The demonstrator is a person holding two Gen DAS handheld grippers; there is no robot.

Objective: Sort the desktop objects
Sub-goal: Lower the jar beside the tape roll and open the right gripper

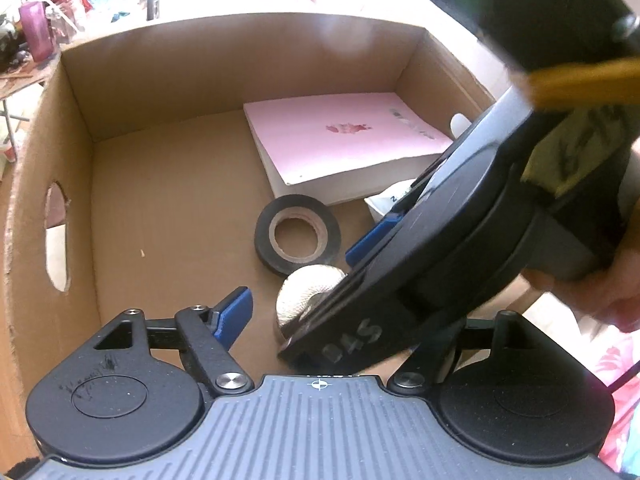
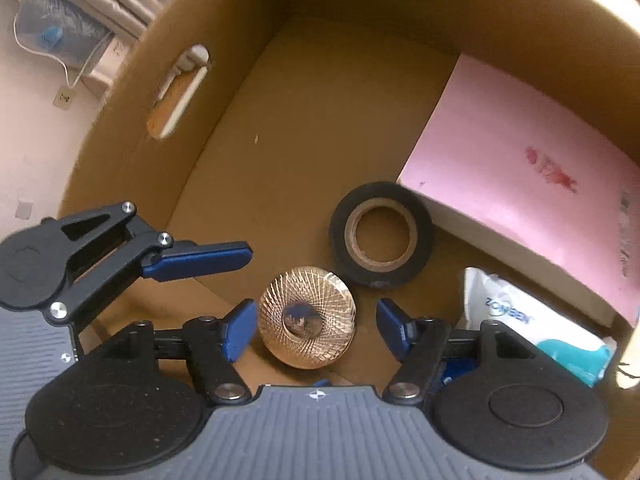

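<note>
Right gripper (image 2: 316, 328) hangs open over the cardboard box (image 2: 224, 80), its blue pads clear of the gold spool (image 2: 307, 317) between them. Left gripper (image 2: 200, 258), also open, sits at nine o'clock. Black tape roll (image 2: 382, 235) lies at one o'clock, touching the pink book (image 2: 520, 168).

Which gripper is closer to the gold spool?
Right. The right gripper is open with its fingers either side of the gold spool, not touching. The left gripper sits off to the spool's left, also open.

free: cardboard box (image 1: 120, 92) left floor | blocked: right side, pink book (image 2: 532, 168), black tape roll (image 2: 382, 236), gold spool (image 2: 308, 316)
</note>
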